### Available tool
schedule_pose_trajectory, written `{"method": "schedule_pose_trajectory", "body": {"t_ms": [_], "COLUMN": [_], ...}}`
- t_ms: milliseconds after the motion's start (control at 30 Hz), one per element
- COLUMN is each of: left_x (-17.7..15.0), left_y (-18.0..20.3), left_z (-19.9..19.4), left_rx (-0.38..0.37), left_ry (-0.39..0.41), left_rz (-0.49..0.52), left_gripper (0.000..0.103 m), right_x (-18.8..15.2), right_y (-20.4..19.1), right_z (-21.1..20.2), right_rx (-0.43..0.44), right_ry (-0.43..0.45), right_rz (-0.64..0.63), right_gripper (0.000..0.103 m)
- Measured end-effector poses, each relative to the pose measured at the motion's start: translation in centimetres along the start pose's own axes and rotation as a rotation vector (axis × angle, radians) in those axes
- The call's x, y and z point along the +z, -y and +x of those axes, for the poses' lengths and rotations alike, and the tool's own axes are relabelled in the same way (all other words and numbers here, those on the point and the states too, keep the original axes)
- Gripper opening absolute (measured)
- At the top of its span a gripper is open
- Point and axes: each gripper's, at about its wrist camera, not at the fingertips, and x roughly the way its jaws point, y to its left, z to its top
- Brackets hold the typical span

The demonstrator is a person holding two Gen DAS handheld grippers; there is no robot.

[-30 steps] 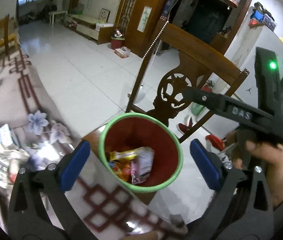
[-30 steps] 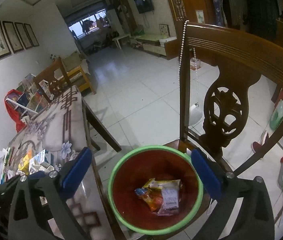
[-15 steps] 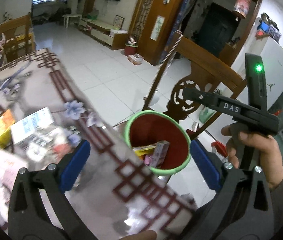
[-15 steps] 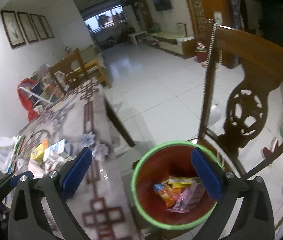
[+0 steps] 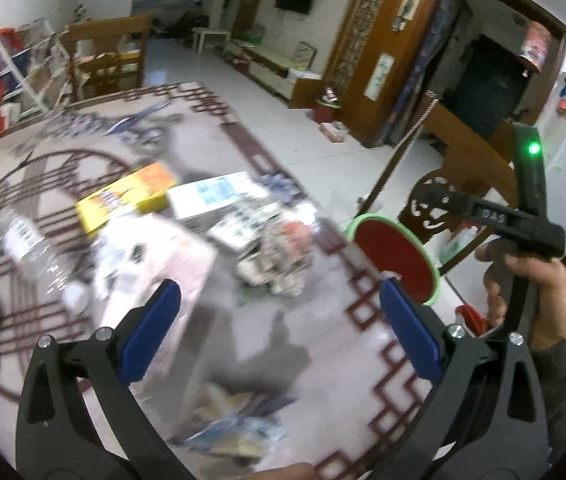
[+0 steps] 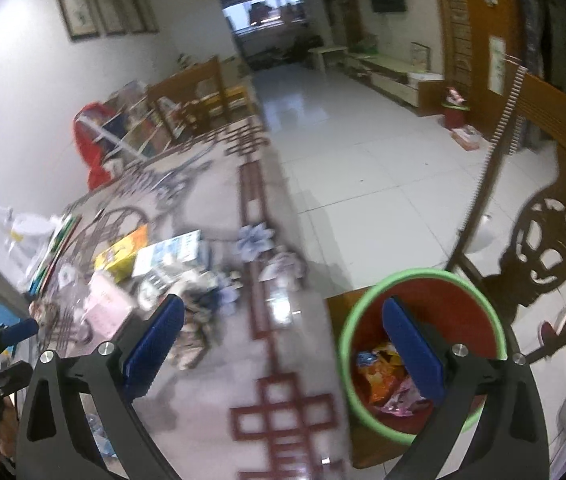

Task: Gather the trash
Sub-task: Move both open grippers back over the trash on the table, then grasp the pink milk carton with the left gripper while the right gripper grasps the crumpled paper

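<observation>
A red bin with a green rim [image 6: 423,344] stands on a chair seat by the table edge, with wrappers inside; it also shows in the left wrist view [image 5: 397,258]. Trash lies on the patterned table [image 5: 303,344]: a yellow box [image 5: 123,200], a white carton [image 5: 215,196], a crumpled wrapper pile [image 5: 279,256], a clear bottle [image 5: 31,248] and a blurred wrapper [image 5: 231,420] near me. My left gripper [image 5: 279,332] is open and empty over the table. My right gripper [image 6: 279,344] is open and empty between table and bin, and shows in the left wrist view [image 5: 523,224].
A carved wooden chair [image 6: 551,232] holds the bin, with a bead string hanging on it. Books and coloured folders [image 6: 55,256] lie at the table's left. Another wooden chair [image 5: 107,56] and a red bag stand at the far end. Tiled floor lies to the right.
Both grippers have swung left from above the bin toward the table. The trash pile now fills the left wrist view and the bin sits at the right. Both stayed open.
</observation>
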Motion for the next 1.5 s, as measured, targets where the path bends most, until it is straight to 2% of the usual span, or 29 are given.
{"method": "schedule_pose_trajectory", "body": {"t_ms": [267,500,833,1033,1200,1433,1500], "left_x": [-2.0,-2.5,-3.1,-3.7,-4.0,-4.3,-4.4], "left_y": [-5.2,-7.9,-9.3,-9.9,-9.8,-10.1,-10.1], "left_z": [-0.6,0.0,3.5,5.3,6.3,7.3,7.5], "left_rx": [0.061,0.056,0.046,0.078,0.104,0.092,0.09], "left_ry": [-0.035,-0.064,-0.161,-0.192,-0.211,-0.225,-0.231], "left_rz": [-0.06,-0.082,-0.065,-0.058,-0.04,-0.052,-0.053], "left_gripper": [0.097,0.097,0.097,0.096,0.089,0.082,0.075], "right_x": [-2.0,-3.7,-3.7,-3.9,-4.0,-4.0,-3.8], "right_y": [-7.5,-10.7,-11.1,-11.2,-11.4,-11.3,-11.2], "right_z": [3.9,6.2,9.0,10.7,11.9,13.1,13.1], "right_rx": [0.046,0.048,0.037,0.021,0.001,-0.016,-0.012], "right_ry": [-0.092,-0.13,-0.184,-0.215,-0.229,-0.228,-0.217], "right_rz": [-0.164,-0.224,-0.202,-0.217,-0.24,-0.248,-0.238], "right_gripper": [0.096,0.096,0.096,0.096,0.095,0.093,0.09]}}
